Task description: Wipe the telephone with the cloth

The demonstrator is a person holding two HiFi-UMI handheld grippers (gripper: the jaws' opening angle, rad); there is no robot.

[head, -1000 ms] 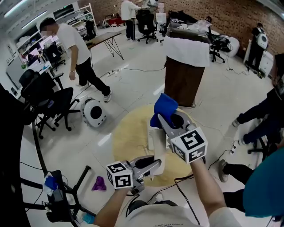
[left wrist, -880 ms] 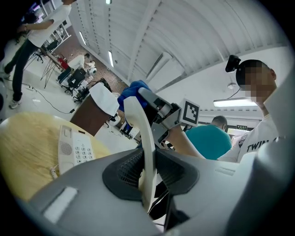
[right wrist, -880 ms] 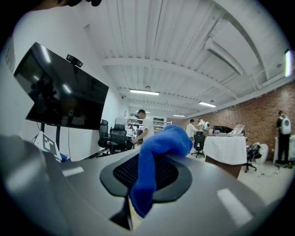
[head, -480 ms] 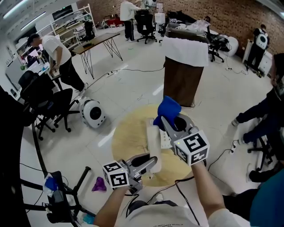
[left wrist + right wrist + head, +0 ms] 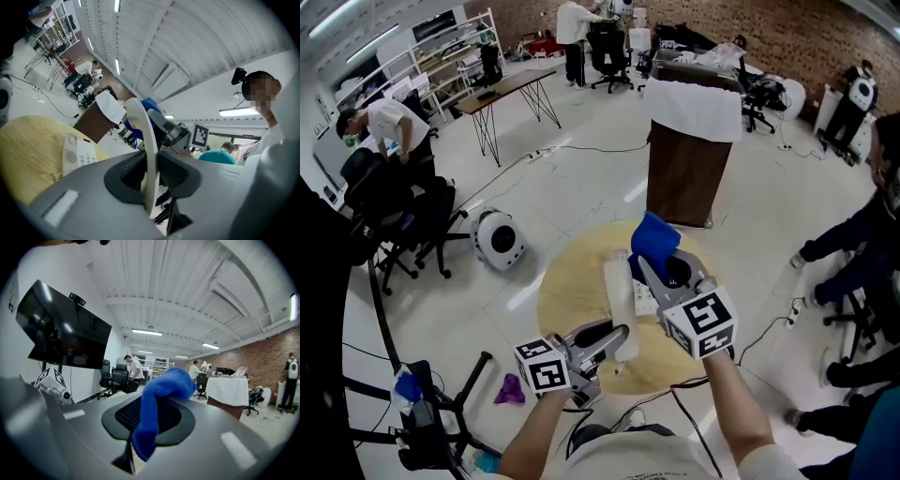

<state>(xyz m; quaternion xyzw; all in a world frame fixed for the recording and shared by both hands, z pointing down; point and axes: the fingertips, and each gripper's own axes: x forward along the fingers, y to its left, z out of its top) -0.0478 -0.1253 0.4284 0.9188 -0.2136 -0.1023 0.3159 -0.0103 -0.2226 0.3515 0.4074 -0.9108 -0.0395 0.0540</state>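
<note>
In the head view my left gripper (image 5: 614, 339) is shut on the white telephone handset (image 5: 618, 305), which stands upright above the round yellow table (image 5: 567, 291). The telephone base (image 5: 646, 298) lies on that table, partly hidden behind the handset. My right gripper (image 5: 652, 267) is shut on a blue cloth (image 5: 654, 239), held beside the handset's upper end. The left gripper view shows the handset (image 5: 143, 145) clamped edge-on in my left gripper (image 5: 152, 176), with the base (image 5: 77, 152) at left and the cloth (image 5: 151, 105) behind. In the right gripper view the cloth (image 5: 159, 399) drapes out of my right gripper (image 5: 145, 420).
A brown cabinet (image 5: 686, 169) draped in white stands behind the table. A white round device (image 5: 499, 239) and black chairs (image 5: 394, 216) are at left. A black stand (image 5: 427, 412) and a purple rag (image 5: 508, 389) lie lower left. A person's legs (image 5: 853, 248) reach in at right.
The handset and my left gripper have shifted slightly left. The cloth stays by the handset's top. The person at far left has walked away and now bends over a desk.
</note>
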